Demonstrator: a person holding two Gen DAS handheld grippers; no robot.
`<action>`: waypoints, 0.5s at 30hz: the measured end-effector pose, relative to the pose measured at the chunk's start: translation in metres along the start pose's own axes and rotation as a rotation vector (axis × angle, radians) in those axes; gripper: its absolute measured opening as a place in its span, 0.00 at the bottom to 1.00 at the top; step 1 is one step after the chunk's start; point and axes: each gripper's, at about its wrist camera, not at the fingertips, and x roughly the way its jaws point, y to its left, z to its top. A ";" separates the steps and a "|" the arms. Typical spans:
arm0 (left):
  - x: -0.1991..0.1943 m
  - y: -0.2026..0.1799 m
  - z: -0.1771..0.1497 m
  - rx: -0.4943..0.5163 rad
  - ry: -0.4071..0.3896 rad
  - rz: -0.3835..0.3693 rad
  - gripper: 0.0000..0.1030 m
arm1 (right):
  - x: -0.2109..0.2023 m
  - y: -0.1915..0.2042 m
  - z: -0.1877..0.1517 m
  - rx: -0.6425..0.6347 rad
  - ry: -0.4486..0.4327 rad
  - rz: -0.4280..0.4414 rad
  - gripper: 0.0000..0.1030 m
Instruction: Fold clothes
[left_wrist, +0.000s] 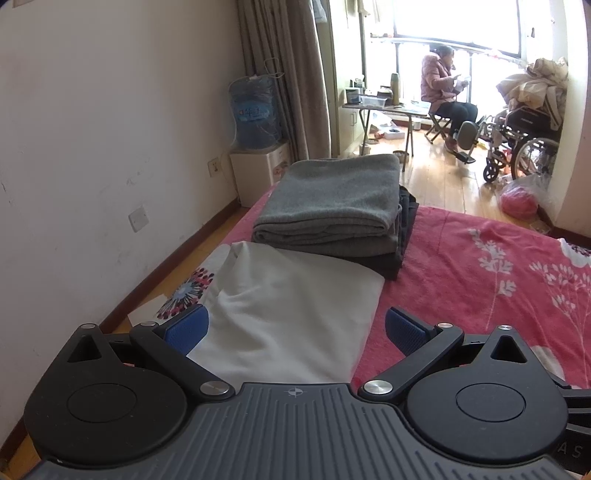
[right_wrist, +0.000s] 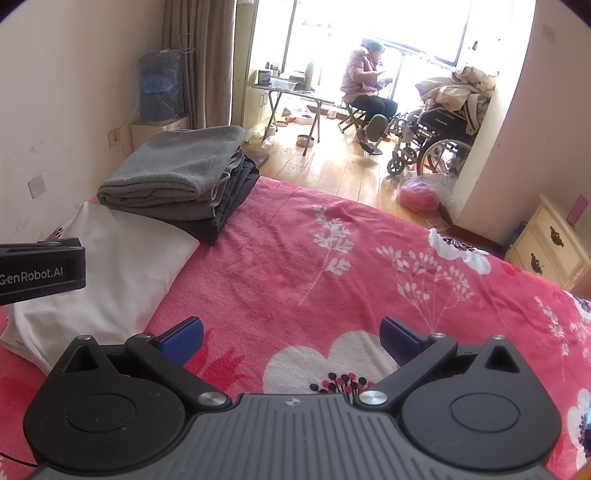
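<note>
A folded white garment (left_wrist: 288, 314) (right_wrist: 110, 266) lies on the pink floral bedspread (left_wrist: 480, 280) (right_wrist: 295, 266), near the bed's left edge. Behind it sits a stack of folded clothes, grey on top (left_wrist: 332, 206) (right_wrist: 177, 166) and dark pieces below (left_wrist: 404, 225) (right_wrist: 236, 195). My left gripper (left_wrist: 293, 330) hovers open just above the white garment's near end, nothing between its blue pads (left_wrist: 186, 328). Its black body (right_wrist: 40, 271) shows at the left edge of the right wrist view. My right gripper (right_wrist: 291, 339) stands open over bare bedspread, to the right of the white garment.
A wall (left_wrist: 92, 129) runs along the bed's left side. Beyond the bed's foot are a wooden floor, a wheelchair (right_wrist: 436, 136) piled with bedding, a red bag (right_wrist: 421, 195), a folding table (right_wrist: 291, 96) and a seated person (right_wrist: 365, 85). A cream nightstand (right_wrist: 550, 243) stands right.
</note>
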 end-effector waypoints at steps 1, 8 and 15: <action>0.000 0.000 0.000 0.001 0.000 0.000 1.00 | 0.000 0.000 0.000 0.001 0.000 0.000 1.00; 0.001 0.001 0.001 -0.001 0.003 -0.002 1.00 | 0.000 -0.001 0.000 0.004 0.000 -0.004 1.00; 0.002 0.002 0.001 -0.006 0.005 0.001 1.00 | 0.001 0.001 -0.002 -0.005 0.006 -0.004 1.00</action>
